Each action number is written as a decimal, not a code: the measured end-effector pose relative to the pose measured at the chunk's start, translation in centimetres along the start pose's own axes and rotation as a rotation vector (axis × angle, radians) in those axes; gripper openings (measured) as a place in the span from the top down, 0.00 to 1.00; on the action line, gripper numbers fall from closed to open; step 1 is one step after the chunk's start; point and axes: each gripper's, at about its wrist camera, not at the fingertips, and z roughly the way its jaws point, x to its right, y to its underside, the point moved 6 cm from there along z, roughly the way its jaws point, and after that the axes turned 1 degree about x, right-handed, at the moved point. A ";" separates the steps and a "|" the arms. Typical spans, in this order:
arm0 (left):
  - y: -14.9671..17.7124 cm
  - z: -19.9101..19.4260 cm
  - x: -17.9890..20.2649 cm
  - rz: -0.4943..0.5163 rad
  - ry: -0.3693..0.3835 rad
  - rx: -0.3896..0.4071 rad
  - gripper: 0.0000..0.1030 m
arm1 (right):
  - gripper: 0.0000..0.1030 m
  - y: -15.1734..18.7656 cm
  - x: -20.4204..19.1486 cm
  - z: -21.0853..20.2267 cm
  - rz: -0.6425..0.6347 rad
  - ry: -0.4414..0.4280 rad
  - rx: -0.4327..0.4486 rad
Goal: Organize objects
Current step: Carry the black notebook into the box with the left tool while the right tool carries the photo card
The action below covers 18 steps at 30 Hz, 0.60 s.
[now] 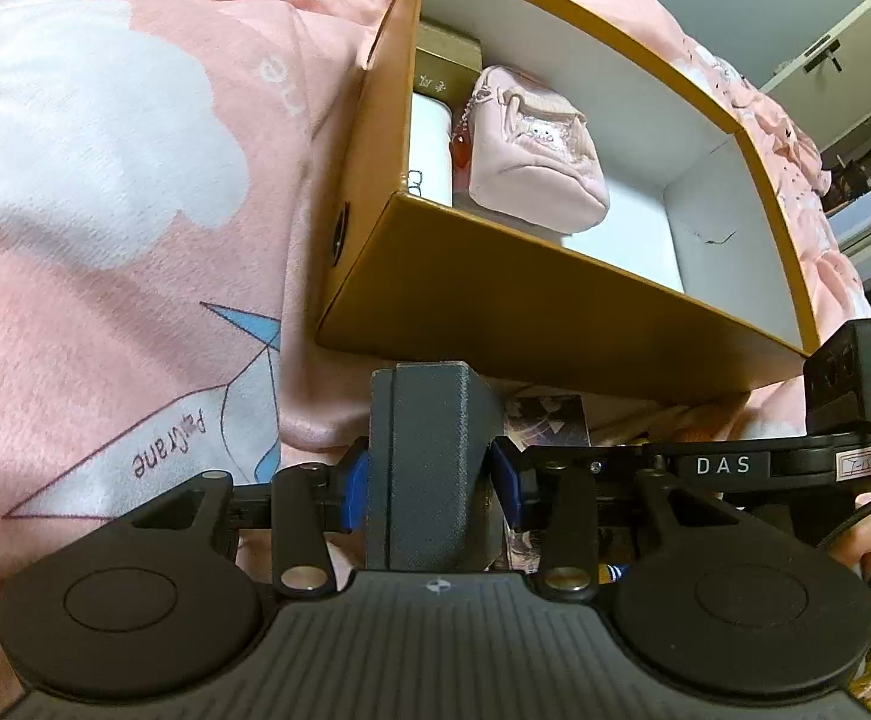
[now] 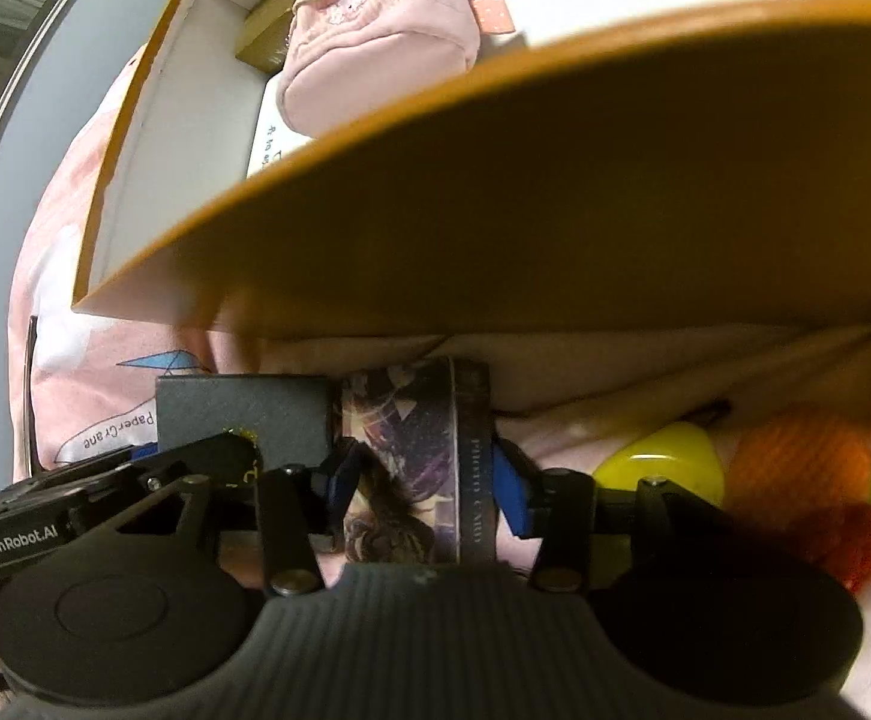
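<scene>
My left gripper (image 1: pixel 429 483) is shut on a dark grey box (image 1: pixel 426 438), held just in front of the brown cardboard box (image 1: pixel 495 306). My right gripper (image 2: pixel 420 489) is shut on a purple photo card box (image 2: pixel 417 456), beside the grey box (image 2: pixel 243 411) and below the cardboard box's near wall (image 2: pixel 555 192). Inside the cardboard box lie a pink pouch (image 1: pixel 534 150), a white box (image 1: pixel 429 147) and a gold box (image 1: pixel 444 63). The pouch also shows in the right wrist view (image 2: pixel 375 30).
A pink bedspread (image 1: pixel 105 180) with white clouds and a paper crane print lies under everything. A yellow-green object (image 2: pixel 663 462) and an orange knitted toy (image 2: pixel 801 468) lie right of my right gripper. A cabinet (image 1: pixel 855 60) stands at far right.
</scene>
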 end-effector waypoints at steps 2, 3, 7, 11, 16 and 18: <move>0.0 -0.3 0.1 -0.003 0.011 0.006 0.55 | 0.64 0.2 -0.2 -0.4 -0.010 -0.001 0.021; 0.0 -0.5 0.1 -0.003 0.017 0.007 0.57 | 0.67 0.3 -0.5 -0.9 -0.017 -0.008 0.034; 0.0 -1.3 0.4 0.012 0.026 0.020 0.60 | 0.75 1.0 -2.3 -2.7 -0.092 0.001 0.080; 0.1 -2.6 1.2 0.030 0.047 0.049 0.60 | 0.77 1.5 -4.7 -4.7 -0.194 0.041 0.141; -0.1 -4.7 2.9 0.087 0.080 0.114 0.60 | 0.77 2.0 -7.0 -7.5 -0.315 0.110 0.232; -0.3 -5.4 3.7 0.104 0.105 0.134 0.60 | 0.77 2.5 -7.2 -9.4 -0.347 0.098 0.255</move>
